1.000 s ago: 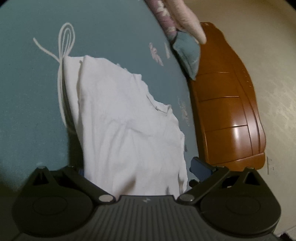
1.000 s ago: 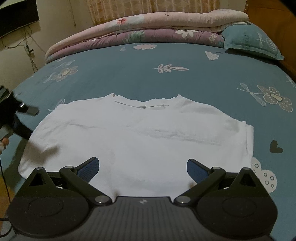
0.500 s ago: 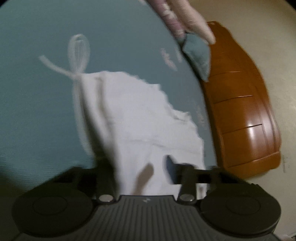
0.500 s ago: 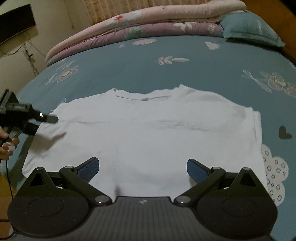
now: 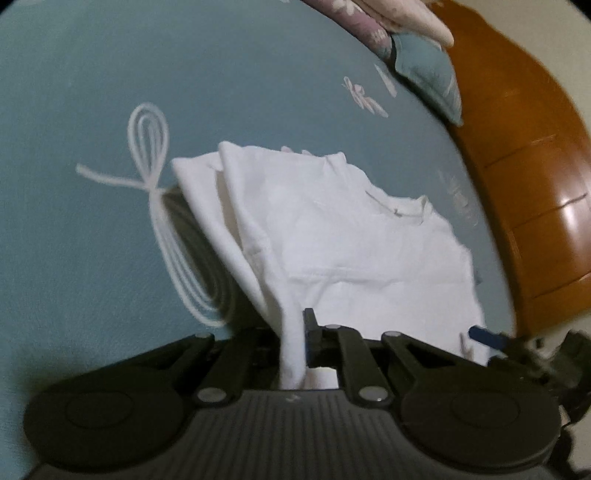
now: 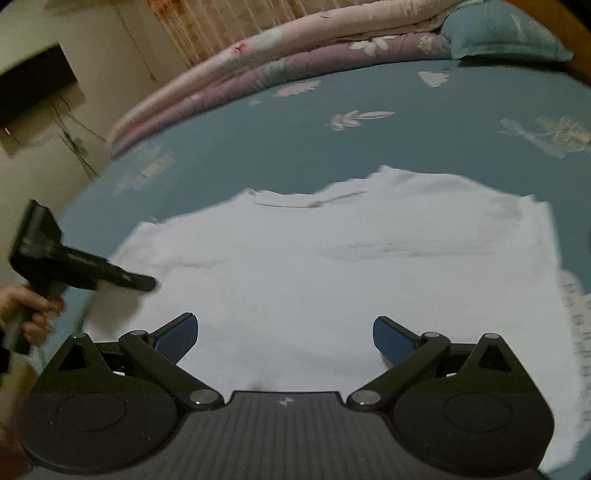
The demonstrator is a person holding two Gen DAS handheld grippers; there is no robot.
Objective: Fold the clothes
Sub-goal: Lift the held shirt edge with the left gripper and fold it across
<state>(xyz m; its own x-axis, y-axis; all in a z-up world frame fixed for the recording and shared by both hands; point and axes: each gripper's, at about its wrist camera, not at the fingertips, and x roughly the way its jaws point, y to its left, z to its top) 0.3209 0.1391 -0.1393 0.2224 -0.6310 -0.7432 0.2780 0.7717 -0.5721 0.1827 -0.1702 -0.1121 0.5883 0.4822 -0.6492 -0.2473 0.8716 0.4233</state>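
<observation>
A white T-shirt [image 6: 332,273] lies flat on the blue bed sheet [image 6: 424,140], collar towards the far side. My left gripper [image 5: 293,339] is shut on the shirt's left edge [image 5: 291,347] and lifts it, so the cloth [image 5: 332,236] rises in a fold towards the jaws. It also shows in the right wrist view [image 6: 110,275] at the shirt's left side, held by a hand. My right gripper [image 6: 284,336] is open and empty, low over the shirt's near hem. Its tip shows in the left wrist view [image 5: 484,334].
Folded pink and purple quilts [image 6: 295,48] and a teal pillow [image 6: 502,33] lie along the far side of the bed. A brown wooden headboard [image 5: 528,192] stands beyond the pillow. A dark screen [image 6: 33,88] hangs on the wall at left.
My left gripper has closed on the shirt's left edge and raised it; it was open a second ago. My right gripper has moved a little closer over the hem, still open.
</observation>
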